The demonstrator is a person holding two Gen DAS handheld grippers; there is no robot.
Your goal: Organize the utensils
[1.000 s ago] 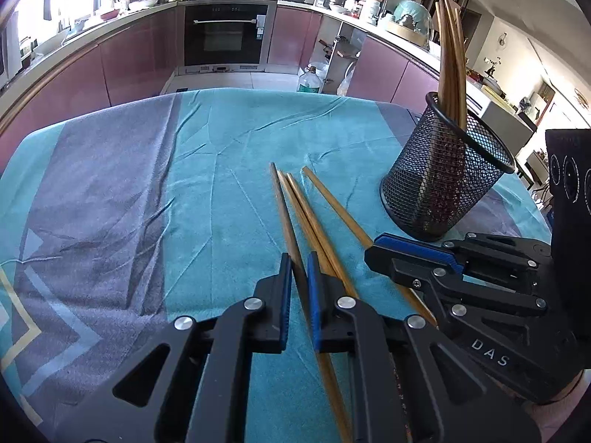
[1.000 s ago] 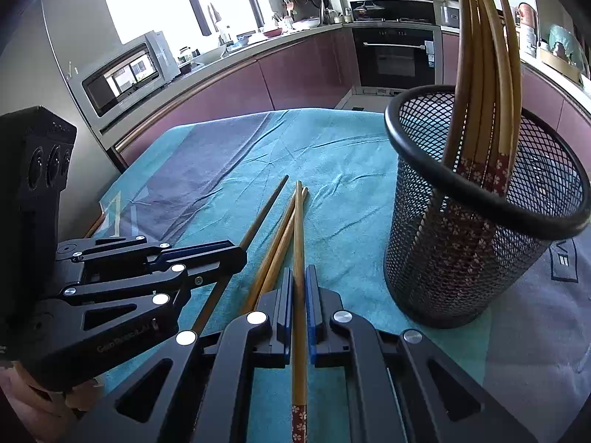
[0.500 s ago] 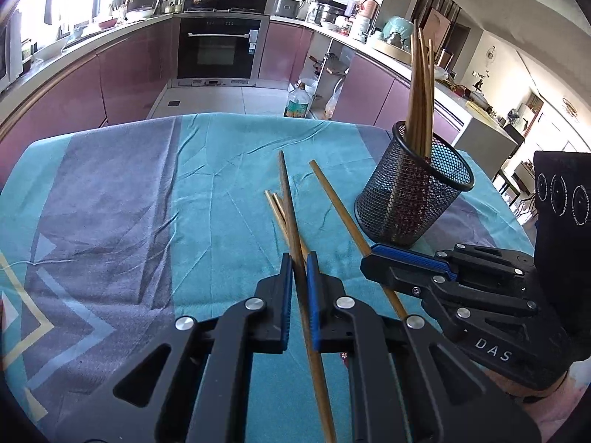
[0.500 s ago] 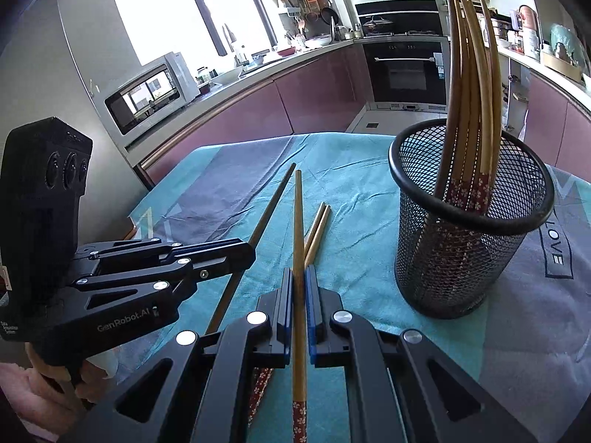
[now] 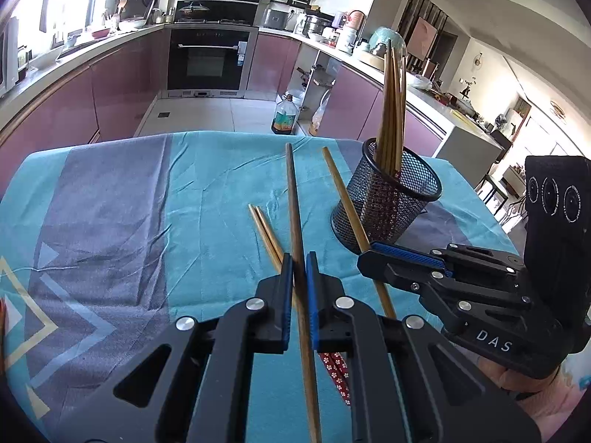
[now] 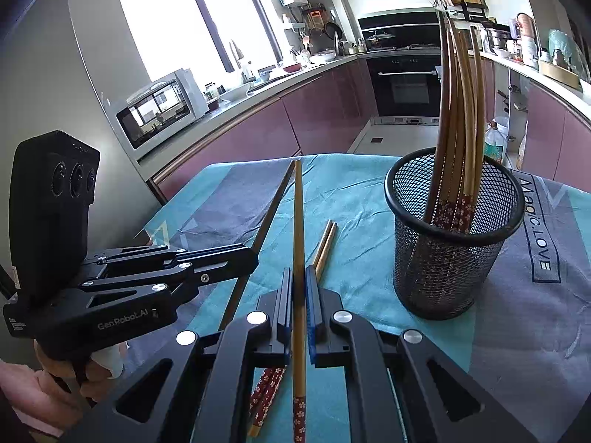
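left gripper (image 5: 299, 269): clenched on one dark brown chopstick (image 5: 293, 199), taken roughly a third of the way up from its butt end, the tip pointing away and lifted clear of the desk (image 5: 110, 203). right gripper (image 6: 300, 288): clenched on one lighter chopstick (image 6: 297, 214), gripped just above its red flower-patterned butt end, which hangs below the pads.

item, chopsticks: slim, stiff wooden rods, judged very light; smooth lacquered surface, likely to slip or pivot between flat pads if held off centre. best hold is near the thicker patterned end, so the long tip can be swung upright and dropped in without levering round in the grip. not fragile, but the long free length will wobble and may catch on a rim.

item, loose pair (image 6: 325, 247): two pale chopsticks lying side by side on the desk, between the two grippers, not yet collected; their patterned ends show under the right gripper.

item, mesh holder (image 6: 452, 232): black wire cup, upright on the desk to the right of the loose pair, already carrying several chopsticks standing patterned end down. judged light enough to tip if a stick is pushed against its rim.

item, cloth: teal and grey, wrinkled, covering the desk; soft enough to snag a dragged tip.
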